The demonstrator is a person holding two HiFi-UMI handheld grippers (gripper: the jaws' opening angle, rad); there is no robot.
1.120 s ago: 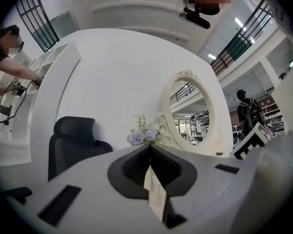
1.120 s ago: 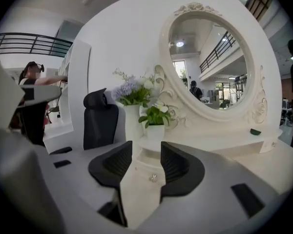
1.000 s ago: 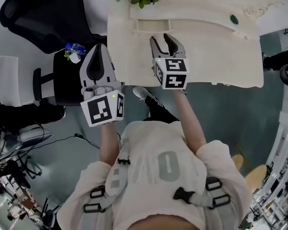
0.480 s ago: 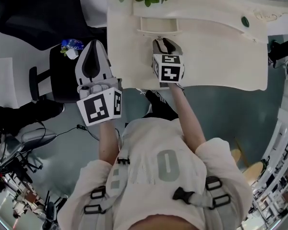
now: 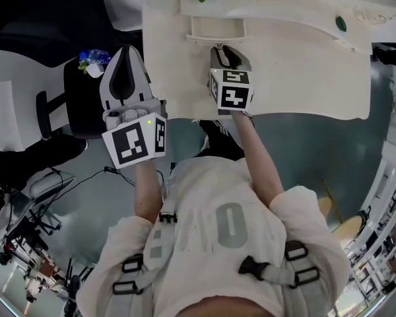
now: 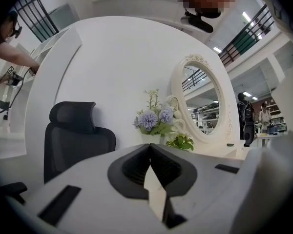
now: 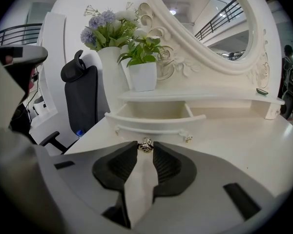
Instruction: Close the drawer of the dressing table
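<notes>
Drawer [image 7: 154,112]: open, pulled out from under the low shelf at the back of the dressing table [image 5: 303,71]. Inside looks bare and pale. Curved front w/ a bar handle on two small mounts. It sits left of centre on the top, directly ahead of my right gripper [image 5: 226,50].

Right gripper: angled down at the tabletop, just short of the drawer front. Jaws have just been closing and now stand a narrow gap apart. A small shiny metal piece [image 7: 145,146] sits at the mouth between the tips. Pads not seen pressing on it, so nothing counts as grasped.

Left gripper [image 6: 150,147]: held level, off the table's left edge. Jaws clenched tip to tip, nothing between them.

Surface: cream-white top, smooth, wavy front edge. One small green item [image 5: 341,24] lies near the back right.

Back of table: oval mirror [image 6: 202,104] in a carved white frame. Beside it a tall white vase of lilac flowers [image 7: 100,26] and a white pot w/ a green plant [image 7: 142,65].

Room: black mesh office chair [image 6: 73,135] to the left, against a white curved wall. Grey-teal floor [image 5: 297,157] below the table. Cables and equipment at lower left. Railings and shelving show in the mirror and at the edges.
</notes>
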